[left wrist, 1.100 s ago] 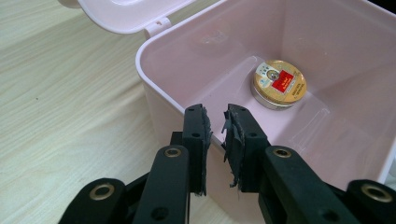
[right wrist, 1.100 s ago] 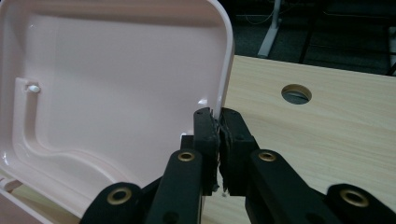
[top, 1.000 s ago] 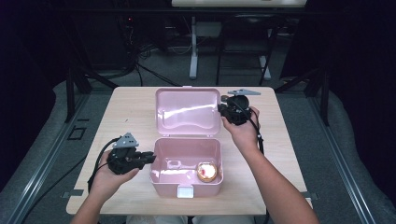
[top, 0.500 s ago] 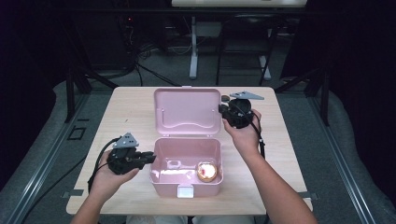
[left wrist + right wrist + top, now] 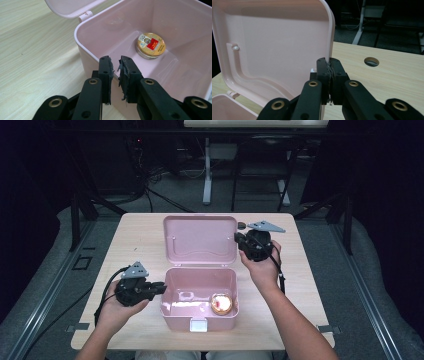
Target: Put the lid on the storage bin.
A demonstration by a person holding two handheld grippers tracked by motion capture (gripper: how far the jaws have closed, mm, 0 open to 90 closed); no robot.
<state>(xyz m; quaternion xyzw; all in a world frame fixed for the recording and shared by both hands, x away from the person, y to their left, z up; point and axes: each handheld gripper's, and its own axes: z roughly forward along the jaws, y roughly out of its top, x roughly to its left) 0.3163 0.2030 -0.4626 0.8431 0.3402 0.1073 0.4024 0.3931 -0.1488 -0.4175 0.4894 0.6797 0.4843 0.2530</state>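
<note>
High view: pink box [image 5: 200, 312] sits open on the table [image 5: 140, 235], its lid [image 5: 201, 241] tipped back past the hinge. My left gripper [image 5: 152, 289] is at the box's left wall; my right gripper [image 5: 241, 241] is at the lid's right edge.

Left gripper view: my jaws straddle the rim of the box [image 5: 100, 32], one pad outside the wall, one inside. A narrow gap shows between the pads; I read them as pinching the wall, though the contact itself is partly hidden by the frayed pad edges. Beyond my jaw tips, on the box floor toward the far wall, lies a round gold tin [image 5: 150, 45] with a red label, flat, lid up.

Right gripper view: my jaws are pressed together on the thin edge of the lid [image 5: 274, 42], which stands just left of and above them. A round hole [image 5: 371, 61] in the table [image 5: 387, 75] lies to the right, well apart from my tips.
</note>
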